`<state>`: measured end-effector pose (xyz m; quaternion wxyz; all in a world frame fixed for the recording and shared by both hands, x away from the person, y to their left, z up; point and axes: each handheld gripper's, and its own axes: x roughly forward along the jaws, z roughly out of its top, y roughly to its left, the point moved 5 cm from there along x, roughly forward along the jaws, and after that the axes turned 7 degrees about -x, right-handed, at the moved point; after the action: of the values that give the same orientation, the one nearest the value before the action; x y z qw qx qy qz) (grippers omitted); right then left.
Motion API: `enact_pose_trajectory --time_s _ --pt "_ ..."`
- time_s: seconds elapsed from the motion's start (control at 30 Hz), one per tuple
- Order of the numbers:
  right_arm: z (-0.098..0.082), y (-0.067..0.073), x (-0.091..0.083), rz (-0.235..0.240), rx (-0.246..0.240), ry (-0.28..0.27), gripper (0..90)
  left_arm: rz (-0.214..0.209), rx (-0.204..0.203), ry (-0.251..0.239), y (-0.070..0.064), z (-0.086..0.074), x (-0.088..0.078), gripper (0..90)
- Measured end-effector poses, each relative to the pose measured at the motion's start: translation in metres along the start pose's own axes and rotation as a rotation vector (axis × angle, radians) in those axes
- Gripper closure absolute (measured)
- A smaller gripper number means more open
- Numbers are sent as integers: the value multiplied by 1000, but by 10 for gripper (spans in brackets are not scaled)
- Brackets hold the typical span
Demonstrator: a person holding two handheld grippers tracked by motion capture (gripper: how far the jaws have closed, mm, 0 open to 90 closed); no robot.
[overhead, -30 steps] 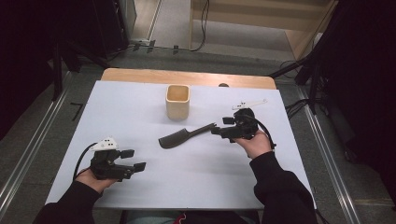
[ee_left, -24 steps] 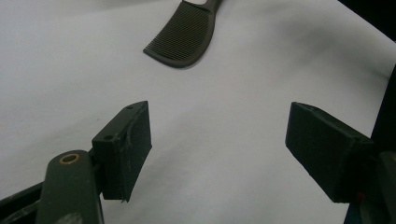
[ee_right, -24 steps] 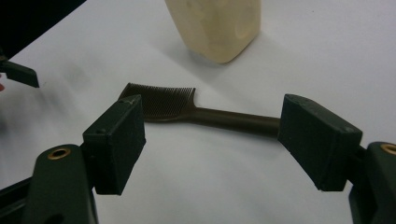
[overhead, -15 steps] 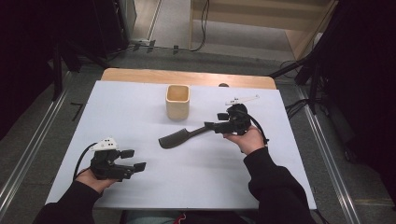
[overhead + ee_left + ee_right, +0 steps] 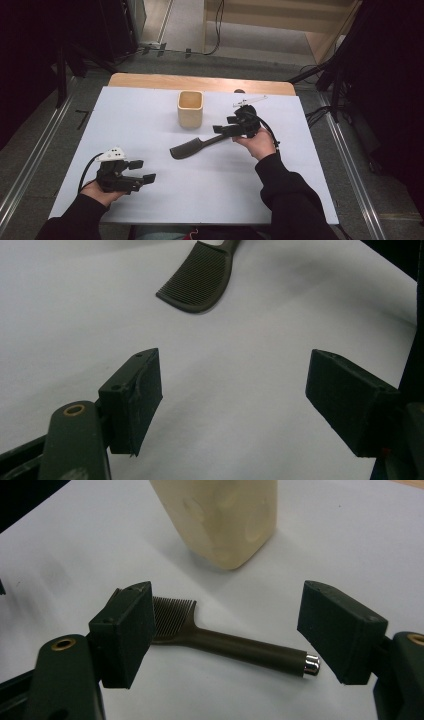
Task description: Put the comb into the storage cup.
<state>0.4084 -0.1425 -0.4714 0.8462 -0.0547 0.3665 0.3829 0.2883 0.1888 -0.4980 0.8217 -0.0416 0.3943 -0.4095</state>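
Observation:
A dark brown comb (image 5: pixel 192 146) lies flat on the white table (image 5: pixel 150 115), its handle pointing right with a silver cap (image 5: pixel 311 664). My right gripper (image 5: pixel 223 129) hovers over the handle end, open, the handle (image 5: pixel 250 649) lying between its jaws below them. A cream square cup (image 5: pixel 190 108) stands upright just beyond the comb and appears close up as the cup (image 5: pixel 225 515) in the right gripper view. My left gripper (image 5: pixel 141 170) rests near the front left of the table, open and empty; the comb's toothed head (image 5: pixel 197 277) lies ahead of it.
The table's wooden far edge (image 5: pixel 200 82) runs behind the cup. Metal floor rails (image 5: pixel 30 165) flank the table on the left and right. A small white part (image 5: pixel 248 101) sticks out above the right gripper.
The right gripper has moved left and slightly away, coming over the comb's handle end. The left gripper and the comb have stayed put.

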Motion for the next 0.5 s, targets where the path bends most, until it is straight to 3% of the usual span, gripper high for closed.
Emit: enact_pose_trajectory --time_s 0.5 --pt "5 -9 16 -5 21 11 225 4 0 7 0 -1 1 230"
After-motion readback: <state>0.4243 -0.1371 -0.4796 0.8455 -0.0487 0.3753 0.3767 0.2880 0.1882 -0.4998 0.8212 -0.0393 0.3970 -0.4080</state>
